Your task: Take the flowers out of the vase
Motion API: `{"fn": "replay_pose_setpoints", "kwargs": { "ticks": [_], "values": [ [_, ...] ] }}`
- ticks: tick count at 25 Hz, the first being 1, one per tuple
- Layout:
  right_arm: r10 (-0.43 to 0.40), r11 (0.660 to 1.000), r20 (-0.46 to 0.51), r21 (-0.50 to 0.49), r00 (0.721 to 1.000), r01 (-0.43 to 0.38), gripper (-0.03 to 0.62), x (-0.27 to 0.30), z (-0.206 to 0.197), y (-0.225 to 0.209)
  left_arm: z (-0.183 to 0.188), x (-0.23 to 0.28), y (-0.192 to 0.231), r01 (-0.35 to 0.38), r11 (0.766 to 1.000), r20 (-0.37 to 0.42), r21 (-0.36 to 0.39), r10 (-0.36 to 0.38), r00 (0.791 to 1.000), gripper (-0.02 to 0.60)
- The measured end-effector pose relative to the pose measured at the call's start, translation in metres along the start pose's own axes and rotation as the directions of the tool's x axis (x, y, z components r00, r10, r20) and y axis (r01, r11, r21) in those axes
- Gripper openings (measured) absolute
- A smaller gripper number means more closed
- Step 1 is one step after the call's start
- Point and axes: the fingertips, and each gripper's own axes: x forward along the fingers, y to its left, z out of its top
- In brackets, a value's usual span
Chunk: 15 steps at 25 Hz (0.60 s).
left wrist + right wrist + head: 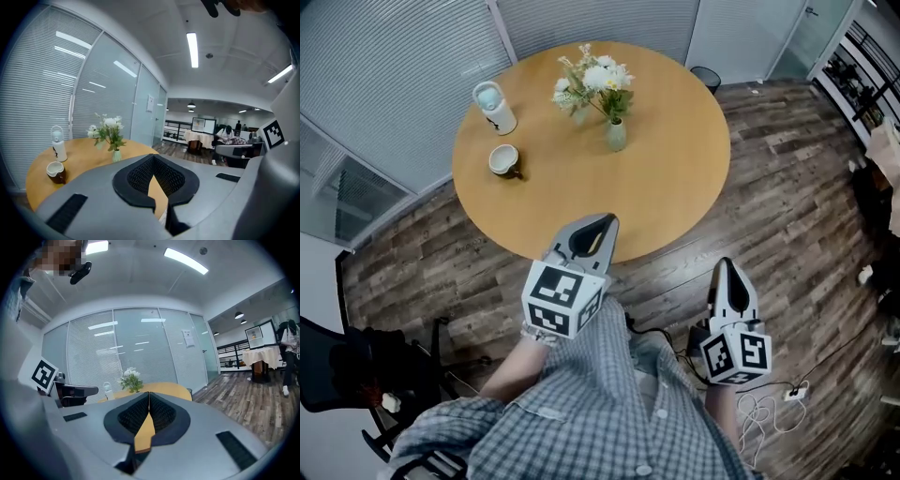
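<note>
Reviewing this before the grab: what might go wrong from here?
The small vase looks top-heavy under the flowers; pulling them without steadying it may tip it. Both the left gripper and right gripper are shut, so they would bump the flowers unless opened. The mug and bottle left of the vase might get knocked.

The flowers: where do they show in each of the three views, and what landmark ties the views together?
Head view: flowers at top centre, on the far side of the round table.
Left gripper view: flowers left of centre, about mid height.
Right gripper view: flowers small, just left of centre.
Shared landmark: the white bottle, left of the flowers in every view.
</note>
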Motion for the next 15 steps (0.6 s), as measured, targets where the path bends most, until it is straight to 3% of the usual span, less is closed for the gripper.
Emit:
{"fn": "replay_pose_setpoints", "kwargs": {
  "ticks": [15],
  "values": [
    [0.164,0.986,-0.006,-0.039,0.986,-0.164,0.011,0.067,0.009,0.025,0.016,0.002,0.045,-0.137,0.991,0.044,-0.013,0.137,0.99,0.006]
  ]
}}
